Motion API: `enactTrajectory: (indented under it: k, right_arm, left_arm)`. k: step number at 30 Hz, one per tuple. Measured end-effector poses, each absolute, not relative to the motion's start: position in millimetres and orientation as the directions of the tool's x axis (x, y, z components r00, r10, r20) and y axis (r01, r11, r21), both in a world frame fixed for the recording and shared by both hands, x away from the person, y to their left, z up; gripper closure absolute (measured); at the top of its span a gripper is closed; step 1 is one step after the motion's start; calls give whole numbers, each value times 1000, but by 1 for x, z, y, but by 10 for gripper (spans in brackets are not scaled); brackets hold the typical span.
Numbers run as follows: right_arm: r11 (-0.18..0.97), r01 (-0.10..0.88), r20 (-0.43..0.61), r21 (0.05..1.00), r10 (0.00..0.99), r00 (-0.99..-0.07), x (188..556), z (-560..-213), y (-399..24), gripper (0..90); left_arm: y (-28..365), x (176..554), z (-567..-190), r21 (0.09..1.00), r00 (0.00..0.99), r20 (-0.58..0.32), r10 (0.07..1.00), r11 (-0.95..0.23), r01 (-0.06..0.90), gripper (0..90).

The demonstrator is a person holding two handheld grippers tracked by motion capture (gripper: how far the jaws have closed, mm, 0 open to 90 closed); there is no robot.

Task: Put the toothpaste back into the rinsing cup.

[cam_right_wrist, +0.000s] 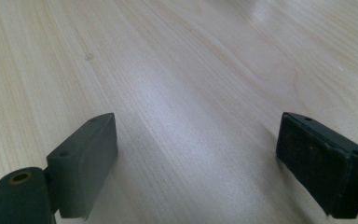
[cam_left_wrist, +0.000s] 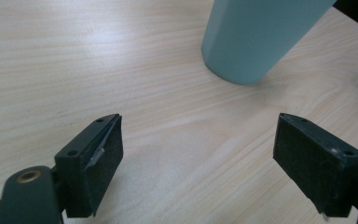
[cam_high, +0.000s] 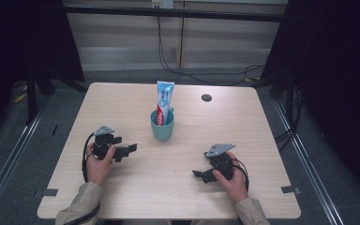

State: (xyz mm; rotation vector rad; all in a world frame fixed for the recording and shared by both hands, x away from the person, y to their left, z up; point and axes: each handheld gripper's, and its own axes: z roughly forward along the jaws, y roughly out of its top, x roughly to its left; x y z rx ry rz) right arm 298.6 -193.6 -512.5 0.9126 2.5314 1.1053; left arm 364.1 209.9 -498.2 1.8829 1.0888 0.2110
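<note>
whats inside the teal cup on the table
A toothpaste tube stands upright in the teal cup, its upper part rising well above the rim. The cup's wall hides the tube's lower end, and whether anything else lies at the bottom cannot be seen.

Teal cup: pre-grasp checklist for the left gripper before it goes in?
1. Left gripper jaws open, nothing between them: ok.
2. Teal cup upright on the table: ok.
3. Toothpaste tube standing in the cup, leaning on the rim: ok, but it could shift if the cup is bumped.
4. Cup centred ahead of the jaws: not ok; in the left gripper view it sits right of the jaws' midline.
5. Path from left gripper to cup free of other things: ok.
6. Right gripper open, resting apart from the cup: ok.
</note>
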Motion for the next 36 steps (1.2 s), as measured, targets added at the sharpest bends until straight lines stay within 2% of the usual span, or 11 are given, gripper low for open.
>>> enactTrajectory:
  k: [36]
  right_arm:
    - [521,451,35,725,626,-779,299,-512,-194,122]
  left_arm:
    - [194,349,-510,737,667,-72,742,-410,537,154]
